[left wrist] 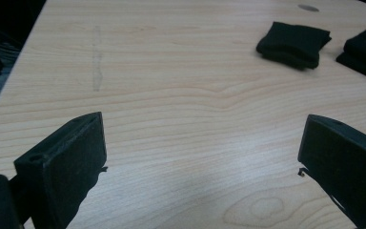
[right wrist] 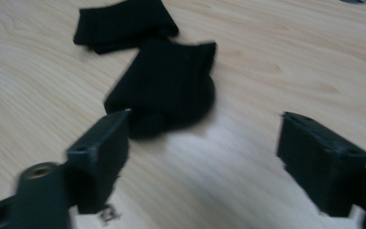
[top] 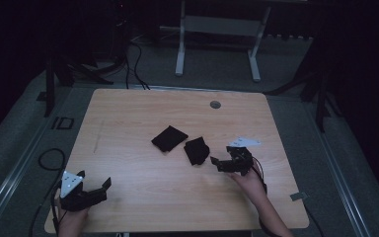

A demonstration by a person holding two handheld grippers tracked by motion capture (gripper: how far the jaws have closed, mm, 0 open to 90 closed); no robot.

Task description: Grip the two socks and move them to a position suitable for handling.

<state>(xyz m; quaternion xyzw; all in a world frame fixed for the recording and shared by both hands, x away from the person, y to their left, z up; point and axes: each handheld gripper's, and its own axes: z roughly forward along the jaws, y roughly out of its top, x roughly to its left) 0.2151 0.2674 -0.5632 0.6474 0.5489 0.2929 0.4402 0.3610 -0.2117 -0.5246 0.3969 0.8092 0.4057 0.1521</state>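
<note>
Two folded black cloths lie mid-table, side by side, corners nearly touching. The near cloth (top: 196,150) lies just beside the right gripper (top: 215,163), whose jaws stand wide with nothing between them. In the right gripper view, the near cloth (right wrist: 169,86) lies just ahead of one jaw tip. The far cloth (top: 169,138) lies behind it. The left gripper (top: 106,186) rests at the table's (top: 128,113) near left corner, jaws wide, holding nothing, well apart from both cloths. A round grommet (top: 215,104) sits near the far edge. Bare wood lies between the grippers and the cloths.
</note>
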